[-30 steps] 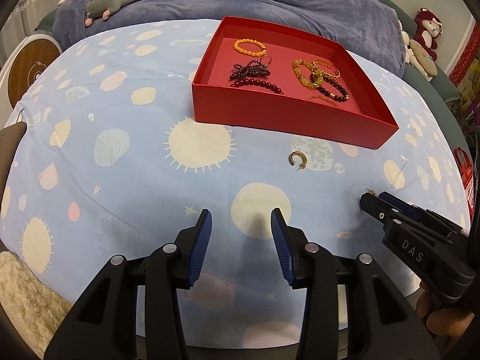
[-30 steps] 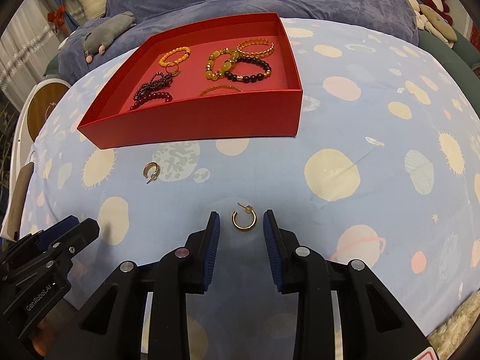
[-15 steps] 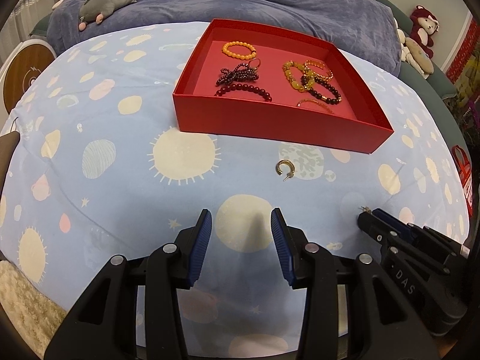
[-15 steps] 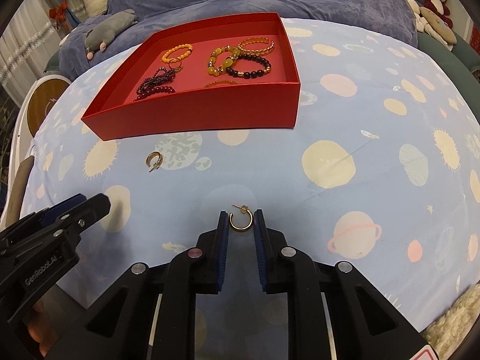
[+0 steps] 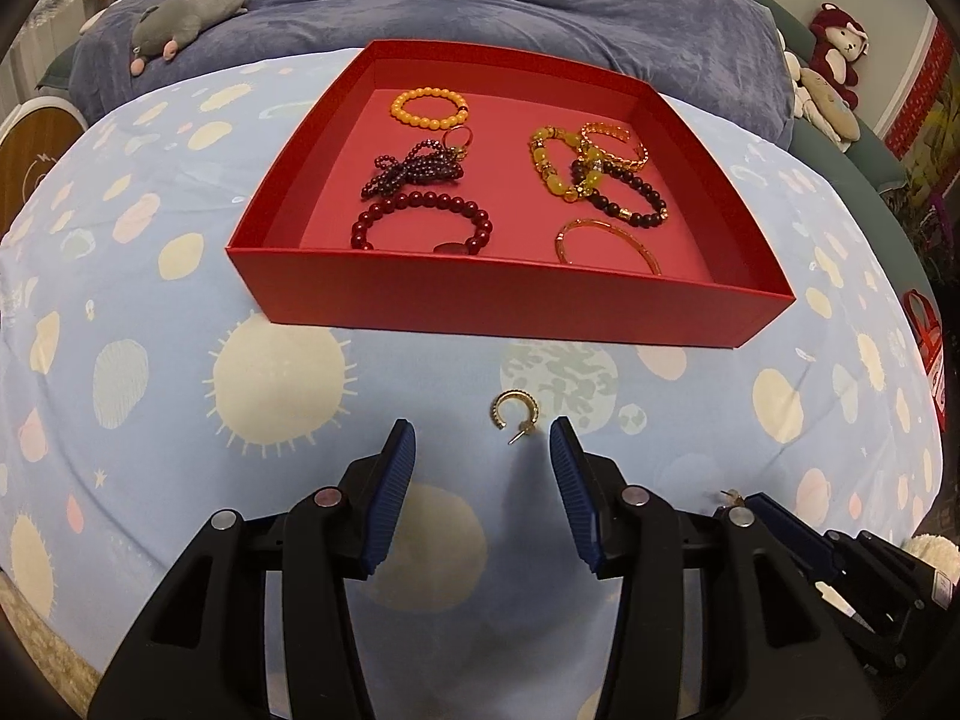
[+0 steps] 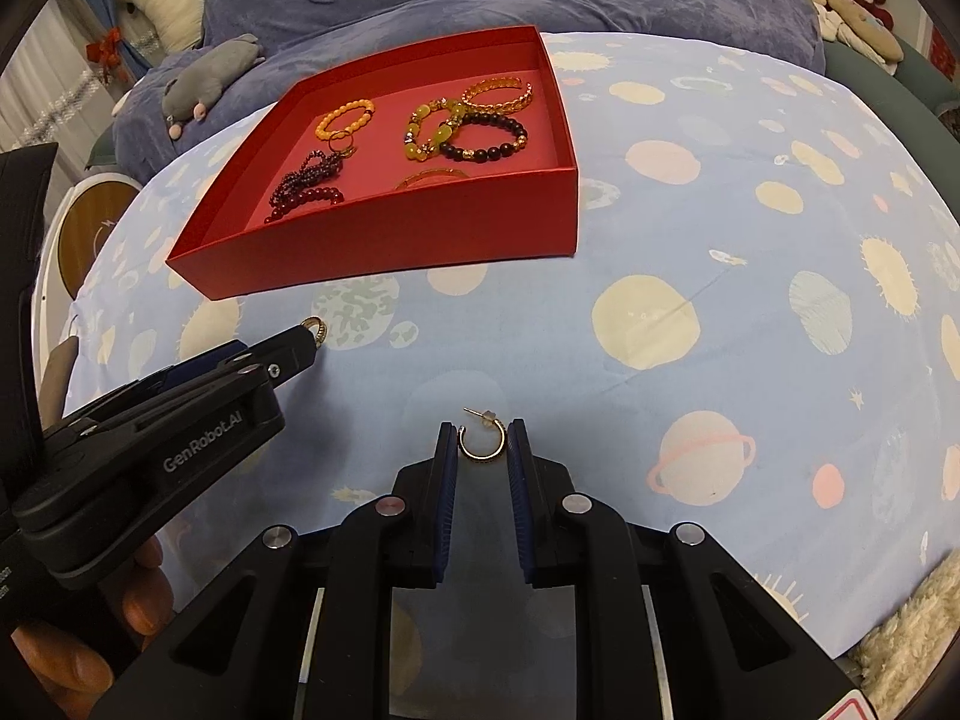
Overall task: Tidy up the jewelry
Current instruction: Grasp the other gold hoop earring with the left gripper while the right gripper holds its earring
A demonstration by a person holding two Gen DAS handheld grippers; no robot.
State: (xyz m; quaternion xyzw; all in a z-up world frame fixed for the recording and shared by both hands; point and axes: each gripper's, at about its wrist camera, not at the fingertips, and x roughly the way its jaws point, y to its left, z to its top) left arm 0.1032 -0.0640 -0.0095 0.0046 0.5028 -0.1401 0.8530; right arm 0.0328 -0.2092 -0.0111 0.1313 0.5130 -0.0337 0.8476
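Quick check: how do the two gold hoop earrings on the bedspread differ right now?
The earring by the left tongs lies free on the bedspread, ahead of their opening tips; the earring in the right tongs is clamped between the pads. The left earring looks ridged, the right one smooth. The left one's post points toward the camera, the right one's away. Both are gold open hoops outside the red box.

The right tongs (image 6: pixel 482 441) have closed on a gold hoop earring (image 6: pixel 482 444); the left tongs (image 5: pixel 483 441), opening, reached the other earring (image 5: pixel 515 412).

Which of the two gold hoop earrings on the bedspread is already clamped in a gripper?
The smooth hoop earring, pinched between the right gripper pads. The ridged hoop earring lies free on the cloth ahead of the opening left gripper.
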